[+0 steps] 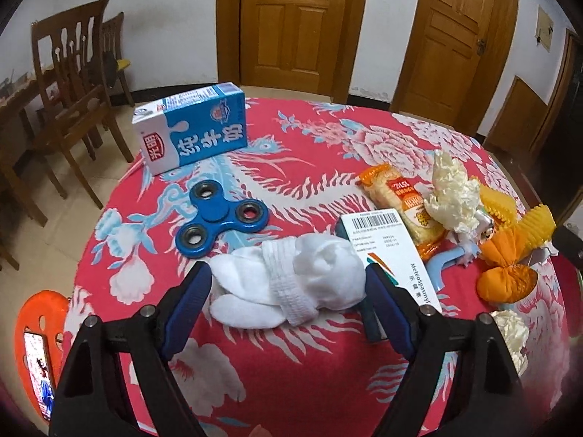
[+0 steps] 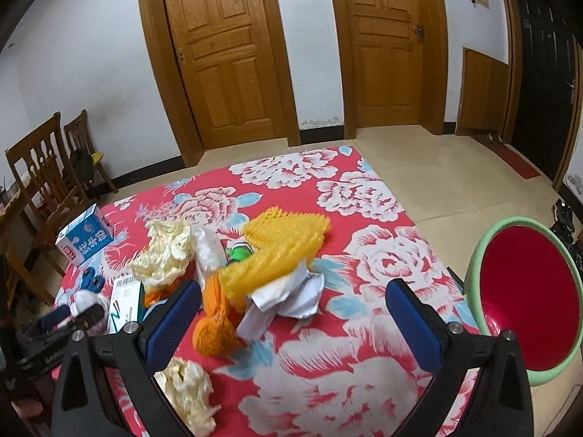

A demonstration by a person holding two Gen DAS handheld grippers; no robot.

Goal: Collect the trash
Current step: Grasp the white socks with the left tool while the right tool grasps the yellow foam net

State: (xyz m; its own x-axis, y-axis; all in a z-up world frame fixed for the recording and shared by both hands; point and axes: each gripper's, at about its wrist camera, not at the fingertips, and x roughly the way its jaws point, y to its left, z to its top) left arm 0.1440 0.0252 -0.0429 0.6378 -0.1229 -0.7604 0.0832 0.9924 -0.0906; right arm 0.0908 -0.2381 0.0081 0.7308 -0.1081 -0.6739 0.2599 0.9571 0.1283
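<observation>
A: What's the right gripper (image 2: 293, 306) set up for?

B: Its jaws stand wide apart and hold nothing. Between them on the flowered tablecloth (image 2: 382, 255) lies the trash heap: a crumpled white paper (image 2: 295, 295), a yellow foam fruit net (image 2: 280, 244) draped over it, and an orange cloth-like bundle (image 2: 215, 331) at the near left. The green-rimmed red bin (image 2: 528, 302) stands just off the table's right edge

A: How would that lot handle?

B: Light and soft, I'd judge. The net will squash and spring back, so pinch it through the thick middle, not by a loose edge. The paper crushes easily; close on its bulk. Another cream crumpled wrapper (image 2: 189, 393) lies under the left finger

A: And the left gripper (image 1: 288, 287)?

B: Also spread open, empty, straddling a rolled white sock (image 1: 291, 284) without clamping it. That sock, the blue fidget spinner (image 1: 222, 218) and the milk carton (image 1: 193, 127) may not be trash; the snack packet (image 1: 397, 196) probably is, slick film, so grip mid-pack
</observation>
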